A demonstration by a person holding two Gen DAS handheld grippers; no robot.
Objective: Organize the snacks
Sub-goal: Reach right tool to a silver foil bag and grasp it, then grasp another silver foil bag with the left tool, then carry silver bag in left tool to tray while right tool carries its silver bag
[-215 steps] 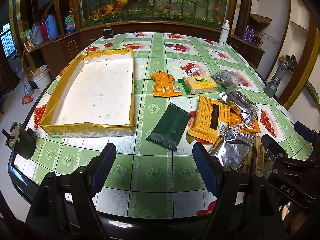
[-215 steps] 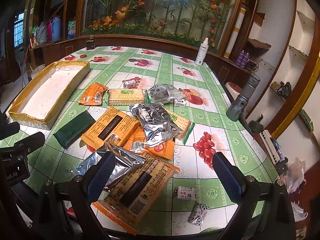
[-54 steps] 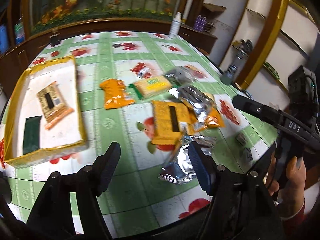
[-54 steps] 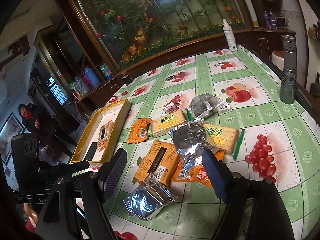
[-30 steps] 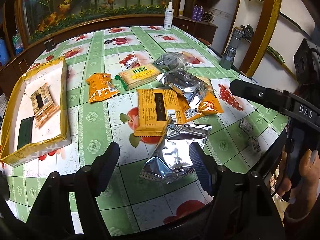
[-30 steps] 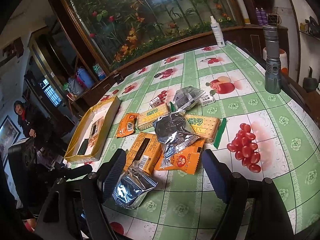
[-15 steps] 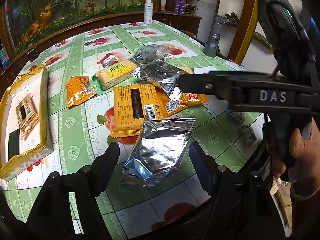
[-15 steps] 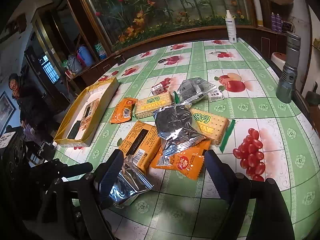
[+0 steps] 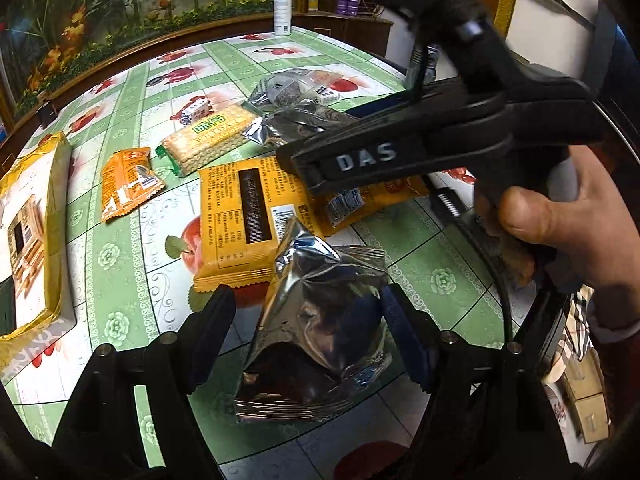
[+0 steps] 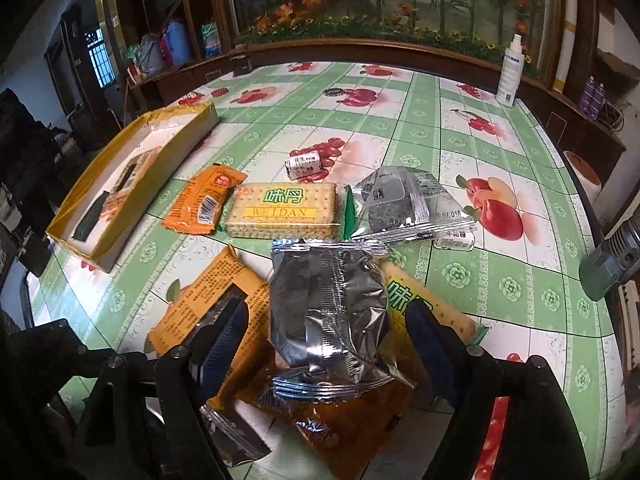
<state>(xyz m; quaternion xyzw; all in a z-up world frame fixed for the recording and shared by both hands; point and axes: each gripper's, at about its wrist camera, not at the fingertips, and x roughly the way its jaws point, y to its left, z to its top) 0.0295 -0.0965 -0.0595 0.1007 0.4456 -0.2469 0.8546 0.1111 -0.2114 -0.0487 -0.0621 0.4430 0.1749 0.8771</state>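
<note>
My left gripper (image 9: 308, 328) is open, its fingers on either side of a crinkled silver foil packet (image 9: 320, 328) near the table's front edge. My right gripper (image 10: 326, 340) is open around another silver foil packet (image 10: 332, 312) that lies on top of orange packets (image 10: 216, 296) and a cracker pack. The right gripper's black body (image 9: 420, 144) crosses the left wrist view. The yellow box (image 10: 160, 160) at the left holds a dark green packet and an orange-brown packet.
On the green fruit-print tablecloth (image 10: 440, 128) lie a Weidan cracker pack (image 10: 280, 210), a small orange packet (image 10: 204, 200), a grey foil packet (image 10: 404, 204) and small wrapped candies (image 10: 304, 164). A white spray bottle (image 10: 510, 76) stands far back; a torch (image 10: 612, 256) stands right.
Both grippers have moved down and forward to the snack pile. Each open gripper now straddles a silver foil packet. The right gripper's body has swung across the left wrist view.
</note>
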